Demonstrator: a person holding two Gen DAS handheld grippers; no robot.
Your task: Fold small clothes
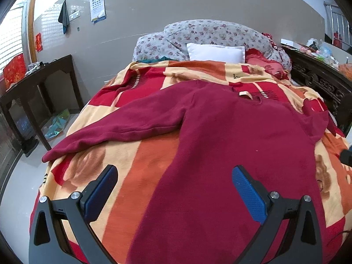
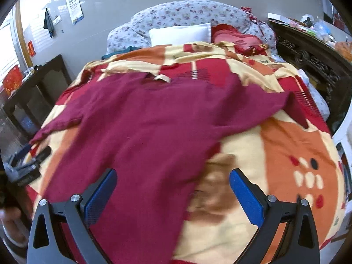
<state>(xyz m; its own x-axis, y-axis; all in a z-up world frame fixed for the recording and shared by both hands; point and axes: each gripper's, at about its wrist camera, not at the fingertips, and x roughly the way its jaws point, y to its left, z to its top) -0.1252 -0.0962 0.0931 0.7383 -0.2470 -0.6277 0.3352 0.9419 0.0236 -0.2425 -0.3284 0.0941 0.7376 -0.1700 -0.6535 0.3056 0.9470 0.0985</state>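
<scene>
Spread flat across the patterned blanket point(image 1: 140, 160): a dark red long-sleeved top point(image 1: 231, 145), collar and pale neck label point(image 1: 244, 94) toward the pillows, hem toward the cameras

Left sleeve point(image 1: 114, 132) stretched out sideways, cuff reaching close to the blanket's left edge where the bed drops to the pale floor point(image 1: 19, 182); right sleeve point(image 2: 272, 103) angled out toward the far right side, tip near the dark carved bed frame point(image 2: 312, 66)

Left gripper point(image 1: 175, 181) above the near hem, jaws spread wide, nothing between the blue pads point(image 1: 247, 189); one finger over bare blanket, the other over red cloth

Right gripper point(image 2: 172, 183) likewise gaping wide and holding nothing, left finger over the top's lower edge, right finger over bare blanket; whether either gripper touches the fabric, cannot tell

Open blanket on both sides of the body panel, wider at the near right in the right wrist view

At the head end: a white pillow point(image 1: 215, 52) against a floral bolster point(image 1: 198, 33), a red cushion point(image 2: 235, 39) beside it

Left of the bed: a dark wooden side table point(image 1: 37, 92), well apart from the sleeve cuff
</scene>
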